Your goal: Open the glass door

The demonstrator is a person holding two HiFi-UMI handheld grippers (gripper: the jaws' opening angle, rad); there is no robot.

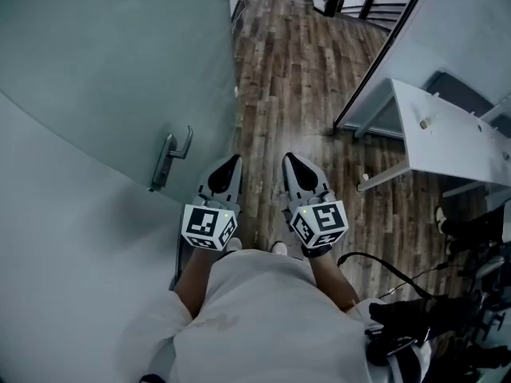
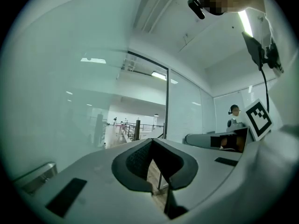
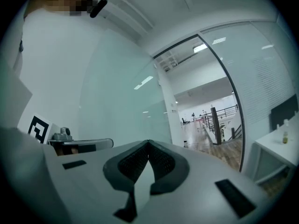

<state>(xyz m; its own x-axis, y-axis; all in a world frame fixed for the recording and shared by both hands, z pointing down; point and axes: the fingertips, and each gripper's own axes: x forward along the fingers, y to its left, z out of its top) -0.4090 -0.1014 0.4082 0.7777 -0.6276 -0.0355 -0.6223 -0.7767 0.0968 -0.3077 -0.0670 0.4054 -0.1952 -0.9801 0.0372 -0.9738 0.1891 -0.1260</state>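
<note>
I see the glass door (image 1: 104,78) filling the left of the head view, its vertical edge running beside the wooden floor (image 1: 295,78). Its metal lever handle (image 1: 170,159) sticks out from the pane with nothing touching it. My left hand-held gripper (image 1: 233,161) sits just to the right of that handle, apart from it, with its jaws closed tip to tip on nothing. My right hand-held gripper (image 1: 289,159) is alongside it over the floor, also closed and empty. Further right are a dark door frame (image 1: 383,54) and a white counter (image 1: 455,134).
</note>
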